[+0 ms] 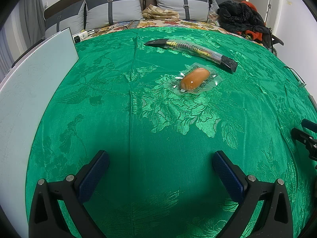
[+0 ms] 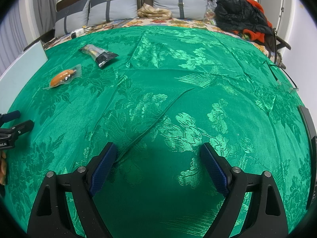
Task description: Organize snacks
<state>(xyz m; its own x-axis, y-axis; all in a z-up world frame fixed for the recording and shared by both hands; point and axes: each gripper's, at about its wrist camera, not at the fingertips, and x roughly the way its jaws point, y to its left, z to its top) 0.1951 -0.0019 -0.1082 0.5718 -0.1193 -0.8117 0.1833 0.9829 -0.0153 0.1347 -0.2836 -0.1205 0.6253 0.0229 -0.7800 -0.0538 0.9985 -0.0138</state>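
Note:
An orange sausage in a clear wrapper (image 1: 195,78) lies on the green cloth (image 1: 150,119), ahead and right of my left gripper (image 1: 160,158), which is open and empty. Behind it lies a long snack stick pack with black ends (image 1: 191,51). In the right wrist view the sausage (image 2: 61,77) and the stick pack (image 2: 99,54) lie far to the left. My right gripper (image 2: 158,150) is open and empty over bare cloth (image 2: 178,91). Each gripper shows at the edge of the other's view, the right one (image 1: 305,138) and the left one (image 2: 13,127).
A white board (image 1: 33,91) stands along the left edge of the cloth. Behind are grey pillows (image 1: 113,8), a folded beige blanket (image 1: 160,12) and a black and red clothes pile (image 1: 241,17). A thin cable (image 2: 281,73) lies at the right.

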